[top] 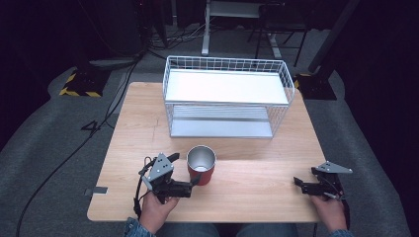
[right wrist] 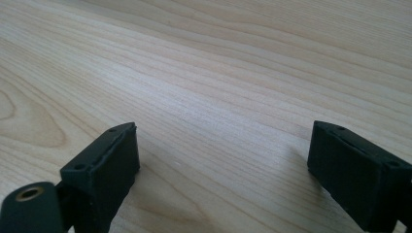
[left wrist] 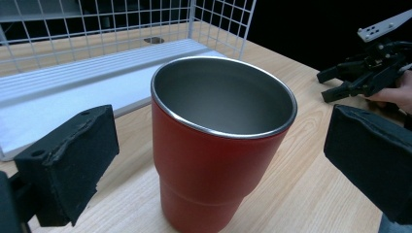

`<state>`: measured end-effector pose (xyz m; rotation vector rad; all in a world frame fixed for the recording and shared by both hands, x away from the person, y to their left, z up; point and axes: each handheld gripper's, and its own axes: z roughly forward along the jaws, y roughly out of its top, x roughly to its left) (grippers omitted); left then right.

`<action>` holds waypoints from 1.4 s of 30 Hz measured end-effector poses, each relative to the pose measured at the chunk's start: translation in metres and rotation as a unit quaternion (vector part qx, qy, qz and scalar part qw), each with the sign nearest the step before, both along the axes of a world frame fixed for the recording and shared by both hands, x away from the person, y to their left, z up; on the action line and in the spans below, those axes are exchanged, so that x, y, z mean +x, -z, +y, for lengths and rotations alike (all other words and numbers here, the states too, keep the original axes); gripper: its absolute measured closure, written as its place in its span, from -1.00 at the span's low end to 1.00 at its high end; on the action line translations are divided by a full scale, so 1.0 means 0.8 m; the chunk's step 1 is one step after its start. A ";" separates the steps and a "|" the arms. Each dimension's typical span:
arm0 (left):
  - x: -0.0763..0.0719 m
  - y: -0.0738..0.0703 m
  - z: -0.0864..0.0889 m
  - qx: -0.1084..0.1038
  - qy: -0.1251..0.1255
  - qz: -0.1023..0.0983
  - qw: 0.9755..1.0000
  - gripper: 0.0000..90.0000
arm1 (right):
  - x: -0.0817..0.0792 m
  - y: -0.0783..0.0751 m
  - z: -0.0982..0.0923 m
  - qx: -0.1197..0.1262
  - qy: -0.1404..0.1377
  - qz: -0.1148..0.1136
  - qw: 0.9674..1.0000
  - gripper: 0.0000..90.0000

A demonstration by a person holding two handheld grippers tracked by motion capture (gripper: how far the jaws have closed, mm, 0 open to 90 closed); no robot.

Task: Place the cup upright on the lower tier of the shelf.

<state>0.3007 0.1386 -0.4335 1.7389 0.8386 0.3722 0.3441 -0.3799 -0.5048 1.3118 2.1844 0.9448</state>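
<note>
A red tumbler (top: pixel 201 165) with a steel inside stands upright and empty near the table's front, left of centre. My left gripper (top: pixel 184 169) is open, one jaw on each side of it. In the left gripper view the tumbler (left wrist: pixel 214 160) rises between the black pads (left wrist: pixel 73 160), with a gap on both sides. My right gripper (top: pixel 301 184) rests low at the front right, held by a hand, open and with nothing in it. In the right gripper view its jaws stand wide apart over bare wood (right wrist: pixel 218 73).
A white wire basket rack (top: pixel 225 61) with a white upper shelf and a lower tray stands at the back middle of the wooden table (top: pixel 276 148). Its grid (left wrist: pixel 218 19) is just behind the tumbler. Cables and stands lie on the floor beyond.
</note>
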 end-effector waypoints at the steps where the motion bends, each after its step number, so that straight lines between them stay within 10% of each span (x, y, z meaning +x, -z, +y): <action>1: 0.001 0.001 -0.001 0.001 0.002 0.002 1.000 -1.00 | 0.000 0.000 0.000 0.000 0.000 0.000 1.000 -0.75; 42: 0.033 0.053 -0.054 0.019 -0.029 -0.016 0.999 -0.86 | 0.000 0.000 0.000 0.000 -0.001 0.000 1.000 -0.75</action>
